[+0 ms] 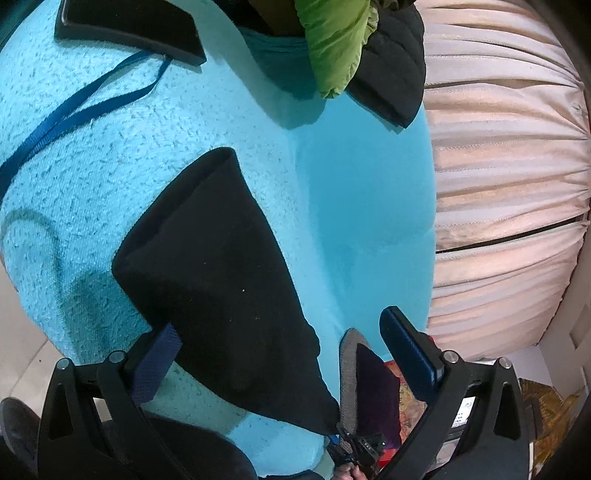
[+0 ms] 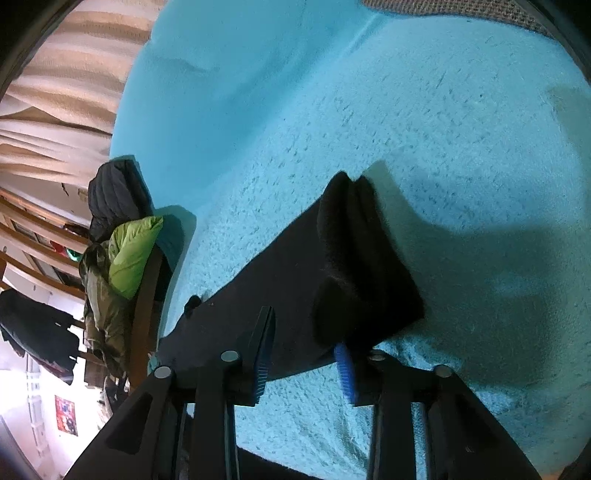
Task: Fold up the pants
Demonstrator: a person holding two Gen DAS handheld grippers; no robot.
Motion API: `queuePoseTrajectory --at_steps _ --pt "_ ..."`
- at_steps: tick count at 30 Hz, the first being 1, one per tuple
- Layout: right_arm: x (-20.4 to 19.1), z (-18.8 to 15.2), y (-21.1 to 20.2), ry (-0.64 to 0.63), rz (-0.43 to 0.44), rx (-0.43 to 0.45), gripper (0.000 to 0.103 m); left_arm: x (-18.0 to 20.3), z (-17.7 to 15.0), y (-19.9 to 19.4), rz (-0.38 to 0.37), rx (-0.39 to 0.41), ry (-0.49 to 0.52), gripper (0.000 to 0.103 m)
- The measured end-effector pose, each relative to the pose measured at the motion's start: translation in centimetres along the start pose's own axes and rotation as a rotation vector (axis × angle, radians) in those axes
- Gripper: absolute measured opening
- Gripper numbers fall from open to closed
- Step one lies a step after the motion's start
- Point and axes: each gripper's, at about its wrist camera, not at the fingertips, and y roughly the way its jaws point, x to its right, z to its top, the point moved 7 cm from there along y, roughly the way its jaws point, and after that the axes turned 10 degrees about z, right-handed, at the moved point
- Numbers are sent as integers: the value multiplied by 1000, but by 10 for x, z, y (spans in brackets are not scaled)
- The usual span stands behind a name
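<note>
Black pants (image 1: 218, 266) lie partly raised over a turquoise fleece blanket (image 1: 129, 155) and cast a shadow on it. My left gripper (image 1: 280, 325) is open wide. Its left pad (image 1: 159, 354) sits under the cloth's edge, and its right pad (image 1: 410, 350) is clear of the pants. One corner of the pants tapers down to my right gripper (image 1: 349, 441), small at the bottom edge with a hand behind it. In the right wrist view my right gripper (image 2: 304, 343) has narrow jaws, with the black pants (image 2: 295, 280) bunched between its blue pads (image 2: 345, 373).
A black flat case (image 1: 129, 29) and a blue strap (image 1: 74, 107) lie on the blanket at far left. Green and black jackets (image 1: 340, 44) are heaped at the far edge. A beige pleated curtain (image 1: 509, 184) hangs on the right. A grey cushion (image 1: 349, 373) stands near the bottom.
</note>
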Motion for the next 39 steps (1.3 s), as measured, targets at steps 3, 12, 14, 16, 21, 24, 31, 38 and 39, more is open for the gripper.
queuePoseTrajectory --at_steps 3,12,14,16,21,24,31,38,39 --pt "-1 -1 1 -12 -1 -6 5 -7 3 3 109 -9 26 49" --pt "-4 4 -7 43 113 14 4 -5 9 4 202 -37 72 5" --pt "-14 17 -12 47 170 45 4 15 17 0 145 -25 95 5" --pt "-25 32 -12 38 211 73 4 39 33 3 106 -2 126 5" --pt "-43 86 14 72 278 169 4 85 88 41 81 57 207 5" --pt "-45 112 42 96 250 226 4 74 106 83 170 72 196 6" --pt "-59 132 106 -29 121 189 4 35 101 105 249 119 136 7" --pt "-31 134 97 35 104 245 12 50 105 77 218 228 130 78" --pt "-27 135 91 52 108 266 20 52 106 68 203 246 129 79"
